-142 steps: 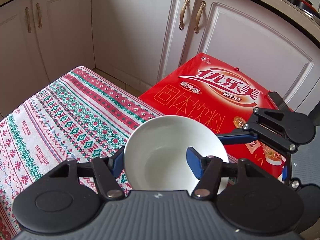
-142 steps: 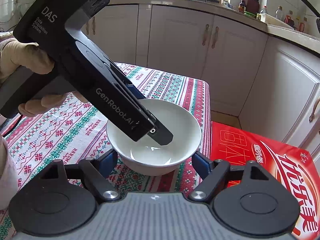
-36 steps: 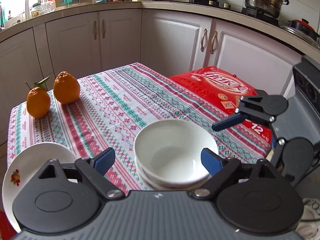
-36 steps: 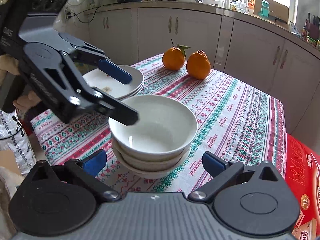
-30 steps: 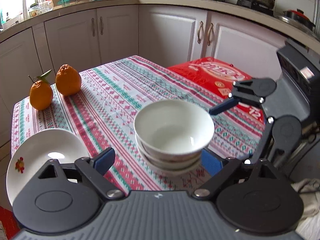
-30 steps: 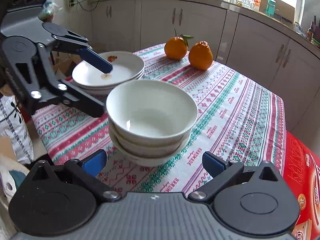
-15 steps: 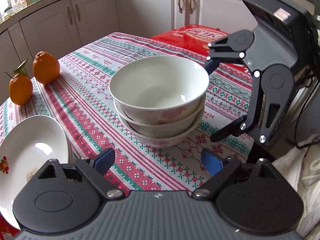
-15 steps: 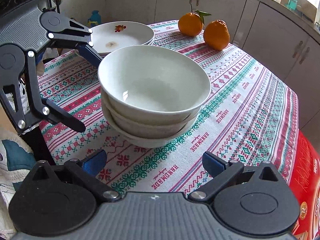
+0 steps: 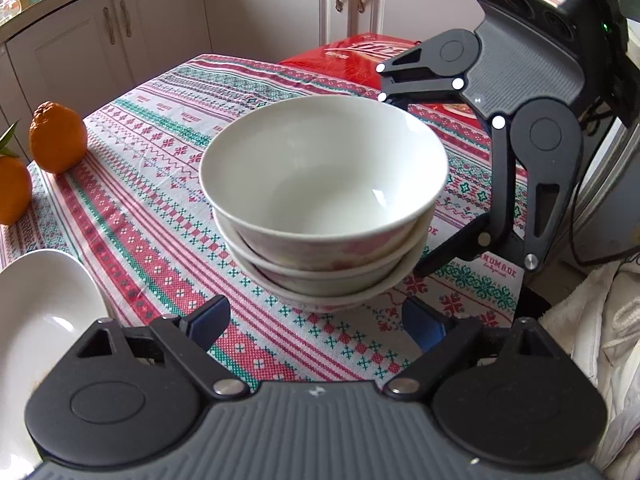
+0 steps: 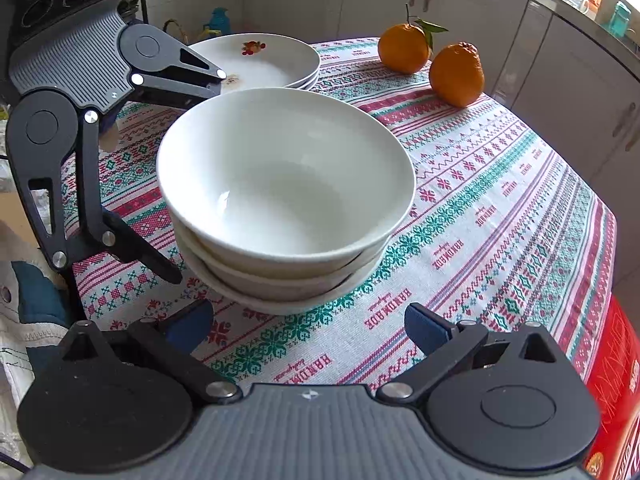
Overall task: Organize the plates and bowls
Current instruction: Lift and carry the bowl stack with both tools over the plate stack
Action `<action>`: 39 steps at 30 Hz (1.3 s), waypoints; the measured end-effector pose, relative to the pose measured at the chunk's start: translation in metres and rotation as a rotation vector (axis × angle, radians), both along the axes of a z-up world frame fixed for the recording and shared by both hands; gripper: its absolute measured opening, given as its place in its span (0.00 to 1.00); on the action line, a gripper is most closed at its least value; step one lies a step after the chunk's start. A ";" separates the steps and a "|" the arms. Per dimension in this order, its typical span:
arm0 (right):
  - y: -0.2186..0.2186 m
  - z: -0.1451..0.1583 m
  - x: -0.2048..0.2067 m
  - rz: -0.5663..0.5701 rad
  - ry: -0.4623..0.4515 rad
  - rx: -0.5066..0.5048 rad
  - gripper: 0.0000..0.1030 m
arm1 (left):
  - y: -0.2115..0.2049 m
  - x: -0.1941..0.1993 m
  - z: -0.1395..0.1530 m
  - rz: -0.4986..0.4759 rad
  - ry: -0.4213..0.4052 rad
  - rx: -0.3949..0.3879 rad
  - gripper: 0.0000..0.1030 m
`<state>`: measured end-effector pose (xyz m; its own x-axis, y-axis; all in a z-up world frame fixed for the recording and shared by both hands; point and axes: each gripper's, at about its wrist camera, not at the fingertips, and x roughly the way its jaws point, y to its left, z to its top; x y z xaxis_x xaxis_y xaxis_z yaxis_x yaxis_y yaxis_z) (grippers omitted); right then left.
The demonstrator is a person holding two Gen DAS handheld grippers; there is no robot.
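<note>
A stack of three white bowls (image 9: 324, 196) stands on the patterned tablecloth (image 9: 160, 216); it also shows in the right wrist view (image 10: 280, 196). A stack of white plates (image 10: 264, 60) with a fruit motif sits at the table's far corner; its edge shows in the left wrist view (image 9: 36, 320). My left gripper (image 9: 316, 324) is open and empty, just short of the bowls. My right gripper (image 10: 308, 324) is open and empty, on the opposite side of the stack. Each gripper shows in the other's view, open, flanking the bowls.
Two oranges (image 10: 432, 60) lie on the table's far side, also in the left wrist view (image 9: 56, 136). A red carton (image 9: 360, 56) sits past the table's edge. White kitchen cabinets (image 9: 160, 28) surround the table. Pale cloth (image 9: 600, 340) hangs at the near edge.
The bowl that my left gripper held now sits on top of the stack, and the gripper has let go. Both grippers have lowered and moved in close to the stack's sides.
</note>
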<state>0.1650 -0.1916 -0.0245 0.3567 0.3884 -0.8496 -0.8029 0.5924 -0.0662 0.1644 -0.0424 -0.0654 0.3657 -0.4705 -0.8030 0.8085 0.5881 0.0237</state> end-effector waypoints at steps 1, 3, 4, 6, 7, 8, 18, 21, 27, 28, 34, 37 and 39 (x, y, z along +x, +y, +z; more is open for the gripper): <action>0.000 0.000 0.001 0.010 0.000 0.002 1.00 | 0.000 0.001 0.000 -0.007 0.000 0.000 0.90; 0.001 0.000 0.003 0.032 -0.001 0.008 1.00 | 0.000 0.002 0.001 -0.021 0.003 0.000 0.89; 0.001 0.000 0.005 0.041 0.003 0.013 0.99 | 0.000 0.004 0.001 -0.028 0.004 0.002 0.89; 0.002 0.000 0.009 0.048 0.010 0.019 0.98 | -0.001 0.007 0.001 -0.039 0.008 0.004 0.87; 0.002 0.000 0.011 0.056 0.020 0.023 0.97 | -0.001 0.008 0.002 -0.046 0.011 0.002 0.87; 0.003 0.000 0.011 0.065 0.025 0.026 0.95 | 0.000 0.009 0.002 -0.053 0.014 -0.001 0.86; 0.004 0.003 0.014 0.123 0.057 0.035 0.84 | 0.001 0.016 0.004 -0.106 0.048 -0.009 0.74; 0.006 0.006 0.012 0.138 0.044 0.024 0.85 | 0.001 0.016 0.006 -0.123 0.038 -0.005 0.74; 0.006 0.010 0.012 0.154 0.045 0.025 0.85 | 0.002 0.016 0.011 -0.163 0.012 -0.006 0.76; 0.006 0.010 0.012 0.157 0.045 0.027 0.85 | 0.003 0.015 0.011 -0.173 0.013 -0.013 0.76; 0.008 0.009 0.016 0.170 0.059 0.031 0.86 | 0.001 0.020 0.011 -0.205 0.012 -0.016 0.79; 0.009 0.008 0.016 0.173 0.051 0.026 0.87 | 0.000 0.021 0.010 -0.218 -0.002 -0.005 0.82; 0.010 0.008 0.016 0.175 0.048 0.024 0.88 | -0.001 0.022 0.010 -0.224 -0.005 -0.002 0.83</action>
<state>0.1807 -0.1816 -0.0167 0.2409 0.4611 -0.8540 -0.8957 0.4445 -0.0127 0.1861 -0.0438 -0.0550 0.2557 -0.5422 -0.8004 0.9189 0.3935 0.0270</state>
